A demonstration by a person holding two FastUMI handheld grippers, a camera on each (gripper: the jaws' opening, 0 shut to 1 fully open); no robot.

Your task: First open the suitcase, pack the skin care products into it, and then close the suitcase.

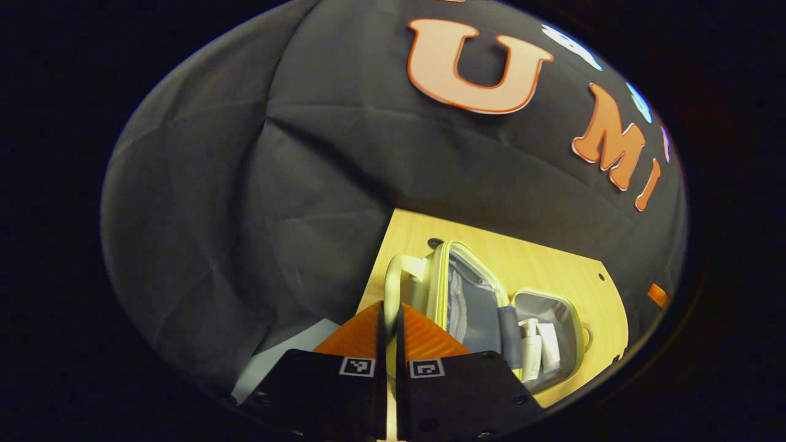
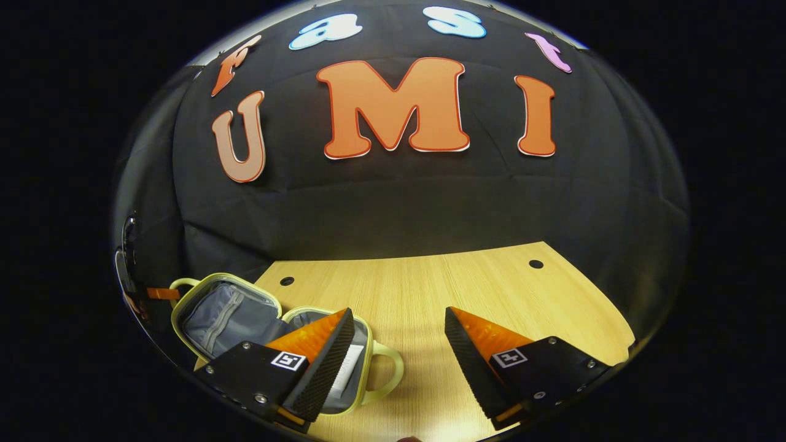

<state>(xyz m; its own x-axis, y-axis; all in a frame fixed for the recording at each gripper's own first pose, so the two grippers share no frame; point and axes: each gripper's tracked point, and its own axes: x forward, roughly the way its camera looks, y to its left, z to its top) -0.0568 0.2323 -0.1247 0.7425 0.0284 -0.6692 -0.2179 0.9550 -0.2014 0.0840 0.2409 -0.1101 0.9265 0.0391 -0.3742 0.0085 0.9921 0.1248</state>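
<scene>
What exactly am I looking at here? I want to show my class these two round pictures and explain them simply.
Each picture comes from a camera riding on a handheld two-finger gripper, looking along its fingers. In the left gripper view, the left gripper has its fingers nearly together, seemingly around the suitcase's handle, though the contact is hidden. In the right gripper view, the right gripper is open and holds nothing. On the wooden table lies a small suitcase, open, with skin care products already inside one half.
</scene>
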